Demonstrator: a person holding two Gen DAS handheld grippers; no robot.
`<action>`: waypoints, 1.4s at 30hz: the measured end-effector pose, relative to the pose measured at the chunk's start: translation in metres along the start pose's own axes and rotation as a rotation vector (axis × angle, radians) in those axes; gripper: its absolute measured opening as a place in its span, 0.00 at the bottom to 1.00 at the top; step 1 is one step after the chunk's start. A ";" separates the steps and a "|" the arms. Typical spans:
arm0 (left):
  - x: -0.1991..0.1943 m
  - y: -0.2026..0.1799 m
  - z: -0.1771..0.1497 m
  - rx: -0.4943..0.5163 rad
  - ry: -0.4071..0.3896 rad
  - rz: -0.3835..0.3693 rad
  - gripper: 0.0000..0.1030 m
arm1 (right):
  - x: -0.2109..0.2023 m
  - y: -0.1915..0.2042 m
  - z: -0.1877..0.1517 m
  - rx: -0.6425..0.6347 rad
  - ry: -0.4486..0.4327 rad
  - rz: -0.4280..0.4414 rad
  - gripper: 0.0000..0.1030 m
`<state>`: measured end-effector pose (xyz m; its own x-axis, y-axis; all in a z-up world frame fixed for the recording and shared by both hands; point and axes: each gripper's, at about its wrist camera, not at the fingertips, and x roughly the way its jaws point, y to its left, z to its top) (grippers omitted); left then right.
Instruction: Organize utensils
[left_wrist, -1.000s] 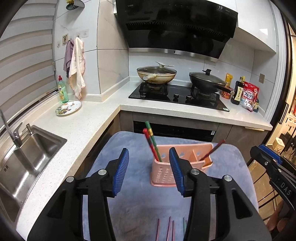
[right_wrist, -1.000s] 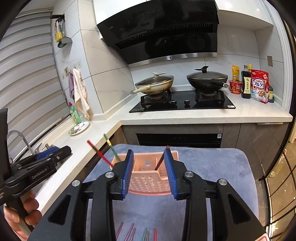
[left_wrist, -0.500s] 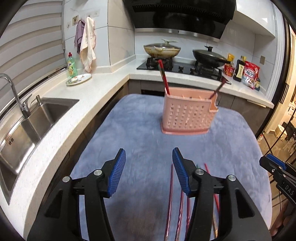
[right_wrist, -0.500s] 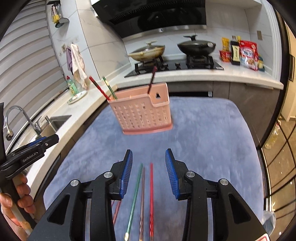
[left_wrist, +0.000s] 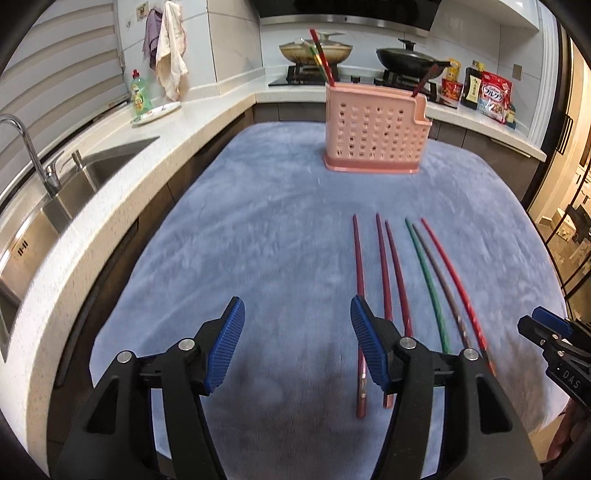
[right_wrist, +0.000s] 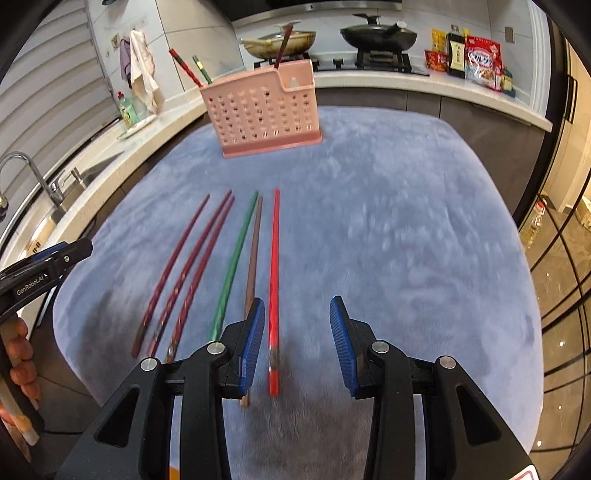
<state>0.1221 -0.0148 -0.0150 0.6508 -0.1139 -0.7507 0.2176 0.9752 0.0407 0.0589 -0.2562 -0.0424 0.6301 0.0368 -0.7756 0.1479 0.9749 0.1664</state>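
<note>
Both grippers hang low over the blue-grey cloth (right_wrist: 406, 221) that covers the table, and neither one holds anything. The left gripper (left_wrist: 297, 345) has its jaws spread wide above bare cloth, with the row of chopsticks just off to its right. The right gripper (right_wrist: 297, 341) is spread as well, and the bright red chopstick (right_wrist: 274, 280) runs up through the gap between its blue pads (right_wrist: 253, 341), lying flat on the cloth and touched by neither.

Six chopsticks lie side by side, pointing toward the far end: three dark red chopsticks (right_wrist: 184, 273) on the left, then a green chopstick (right_wrist: 234, 258), a brown chopstick (right_wrist: 253, 258) and the bright red one. Well beyond them stands the pink perforated holder (right_wrist: 262, 110), upright. A red and a green stick lean out of its left end and a dark one rises from its right compartment
</note>
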 end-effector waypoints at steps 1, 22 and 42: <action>0.001 0.000 -0.003 0.000 0.007 0.000 0.55 | 0.002 0.001 -0.004 -0.002 0.008 0.000 0.35; 0.020 -0.008 -0.047 0.016 0.120 -0.010 0.64 | 0.027 0.019 -0.028 -0.068 0.088 0.013 0.24; 0.040 -0.018 -0.060 0.004 0.198 -0.048 0.64 | 0.037 0.015 -0.037 -0.071 0.116 0.009 0.10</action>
<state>0.1006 -0.0260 -0.0849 0.4838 -0.1198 -0.8670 0.2481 0.9687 0.0046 0.0565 -0.2317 -0.0915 0.5381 0.0672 -0.8402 0.0851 0.9874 0.1335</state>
